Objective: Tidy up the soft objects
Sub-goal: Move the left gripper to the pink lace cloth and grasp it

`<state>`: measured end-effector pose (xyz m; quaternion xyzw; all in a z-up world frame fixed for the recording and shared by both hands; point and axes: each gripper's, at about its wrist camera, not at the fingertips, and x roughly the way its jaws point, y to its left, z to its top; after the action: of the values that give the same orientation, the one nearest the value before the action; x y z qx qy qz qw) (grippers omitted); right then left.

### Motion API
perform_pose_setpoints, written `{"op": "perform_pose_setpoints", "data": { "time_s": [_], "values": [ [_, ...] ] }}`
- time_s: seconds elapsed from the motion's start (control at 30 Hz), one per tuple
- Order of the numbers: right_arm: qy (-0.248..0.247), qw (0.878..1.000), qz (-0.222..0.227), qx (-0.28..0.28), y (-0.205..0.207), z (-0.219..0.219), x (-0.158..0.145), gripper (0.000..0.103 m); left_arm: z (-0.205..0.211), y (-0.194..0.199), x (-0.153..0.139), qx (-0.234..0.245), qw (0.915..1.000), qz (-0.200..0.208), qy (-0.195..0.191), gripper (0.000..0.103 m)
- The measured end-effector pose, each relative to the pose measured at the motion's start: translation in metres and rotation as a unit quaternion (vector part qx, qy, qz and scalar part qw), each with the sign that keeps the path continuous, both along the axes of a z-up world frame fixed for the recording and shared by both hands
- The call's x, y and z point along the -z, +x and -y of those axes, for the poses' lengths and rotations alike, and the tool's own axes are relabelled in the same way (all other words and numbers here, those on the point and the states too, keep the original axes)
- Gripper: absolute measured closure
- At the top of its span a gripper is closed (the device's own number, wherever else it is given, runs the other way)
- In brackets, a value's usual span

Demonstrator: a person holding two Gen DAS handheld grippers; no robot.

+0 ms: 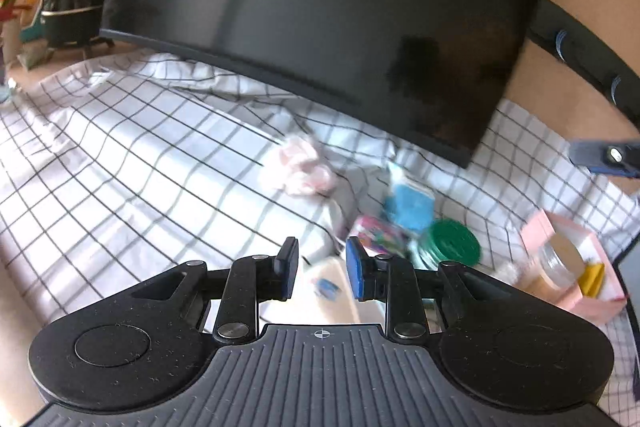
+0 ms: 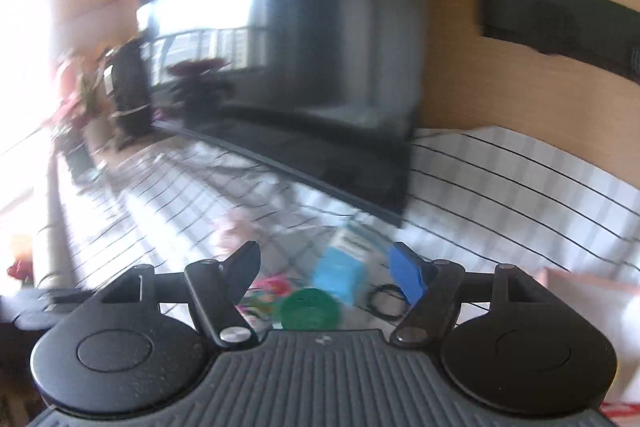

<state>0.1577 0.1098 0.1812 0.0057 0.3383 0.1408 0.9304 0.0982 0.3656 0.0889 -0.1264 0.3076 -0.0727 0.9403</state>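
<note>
Pink cloth [image 1: 298, 167] beyond left gripper [image 1: 322, 267]

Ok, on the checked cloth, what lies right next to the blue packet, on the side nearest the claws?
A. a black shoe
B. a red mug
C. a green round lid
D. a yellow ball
C: a green round lid sits against the near edge of the blue packet on the checked cloth, and the right wrist view shows the same pair.

Both wrist views look down across checked cloth [image 1: 140, 155]
</note>
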Motion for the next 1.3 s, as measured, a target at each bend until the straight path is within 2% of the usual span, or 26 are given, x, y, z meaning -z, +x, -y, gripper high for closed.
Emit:
{"op": "perform_pose_setpoints", "data": {
  "time_s": [0.13, 0.27, 0.33, 0.43, 0.57, 0.63, 0.73, 0.8, 0.9, 1.03, 1.17, 1.3],
  "values": [
    [0.003, 1.0, -0.016, -0.015, 0.014, -0.022, -0.032, 0.031, -0.024, 0.038, -0.015, 0.018, 0.9995, 0.015, -0.02, 0.075],
    [0.015, 0.999, -0.037, 0.001, 0.046, -0.029, -0.069, 0.031, -0.032, 0.094, -0.02, 0.022, 0.9995, -0.01, -0.021, 0.075],
    [0.008, 0.999, -0.03, 0.008, 0.053, -0.032, -0.082, 0.031, -0.032, 0.115, -0.018, 0.029, 0.9992, -0.023, -0.016, 0.075],
    [-0.014, 1.0, -0.007, 0.004, 0.048, -0.034, -0.092, 0.031, -0.024, 0.134, -0.006, 0.04, 0.999, -0.022, 0.003, 0.075],
    [-0.045, 0.999, -0.018, -0.016, 0.048, -0.032, -0.082, 0.029, -0.008, 0.146, 0.016, 0.058, 0.9977, -0.031, 0.014, 0.075],
    [-0.054, 0.998, -0.024, -0.024, 0.052, -0.03, -0.075, 0.029, 0.001, 0.155, 0.026, 0.058, 0.997, -0.031, 0.041, 0.075],
    [-0.048, 0.998, -0.03, -0.041, 0.06, -0.025, -0.069, 0.029, 0.004, 0.169, 0.039, 0.05, 0.996, -0.041, 0.062, 0.075],
    [-0.046, 0.997, -0.034, -0.057, 0.069, -0.022, -0.063, 0.029, 0.004, 0.175, 0.047, 0.054, 0.9949, -0.052, 0.068, 0.074],
    [-0.053, 0.995, -0.035, -0.083, 0.087, -0.023, -0.051, 0.029, 0.007, 0.178, 0.055, 0.07, 0.9912, -0.059, 0.096, 0.074],
    [-0.022, 0.994, -0.06, -0.089, 0.112, -0.013, -0.025, 0.029, 0.007, 0.174, 0.064, 0.091, 0.9887, -0.056, 0.105, 0.074],
    [0.013, 0.992, -0.104, -0.07, 0.127, 0.0, 0.008, 0.029, 0.005, 0.175, 0.065, 0.08, 0.9909, -0.061, 0.089, 0.074],
    [0.016, 0.99, -0.124, -0.061, 0.13, 0.004, 0.025, 0.029, 0.012, 0.177, 0.063, 0.065, 0.9907, -0.062, 0.102, 0.074]
  ]
}}
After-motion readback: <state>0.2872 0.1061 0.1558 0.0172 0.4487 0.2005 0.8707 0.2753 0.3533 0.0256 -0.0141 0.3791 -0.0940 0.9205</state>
